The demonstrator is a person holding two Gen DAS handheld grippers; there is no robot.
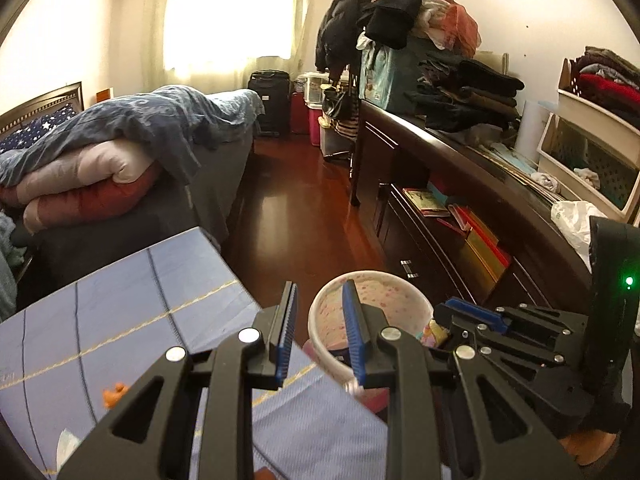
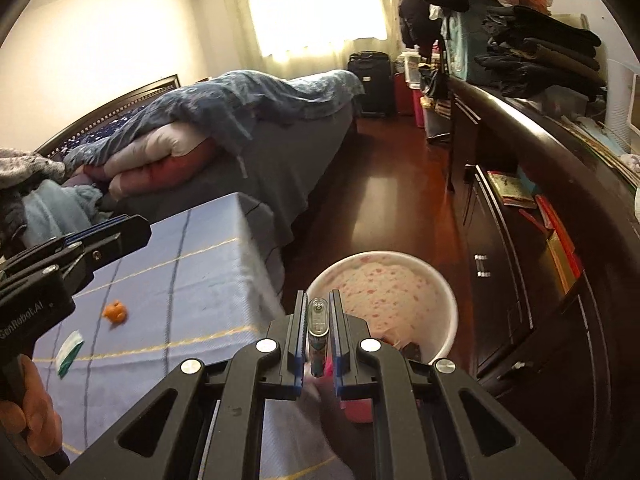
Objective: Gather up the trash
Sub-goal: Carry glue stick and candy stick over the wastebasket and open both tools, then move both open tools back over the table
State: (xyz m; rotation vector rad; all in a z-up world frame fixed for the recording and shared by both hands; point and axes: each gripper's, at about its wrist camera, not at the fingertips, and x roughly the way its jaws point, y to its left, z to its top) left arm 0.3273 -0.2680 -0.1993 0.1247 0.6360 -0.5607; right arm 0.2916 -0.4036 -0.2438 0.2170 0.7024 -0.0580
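Observation:
A white trash bin with a pink-speckled liner [image 2: 384, 292] stands on the floor beside the table; it also shows in the left wrist view [image 1: 372, 316]. My right gripper [image 2: 318, 312] is shut on a small clear bottle [image 2: 318, 328], held near the bin's near rim. My left gripper [image 1: 320, 304] is open and empty over the table edge, and appears at the left of the right wrist view [image 2: 120, 228]. An orange peel scrap [image 2: 116, 312] and a green-and-white wrapper [image 2: 69, 350] lie on the blue tablecloth [image 2: 192, 264].
A bed with piled quilts [image 1: 120, 152] stands beyond the table. A dark dresser [image 1: 460, 184] loaded with folded clothes runs along the right. A wooden floor [image 1: 304, 216] lies between them. Suitcases [image 1: 270, 100] stand by the window.

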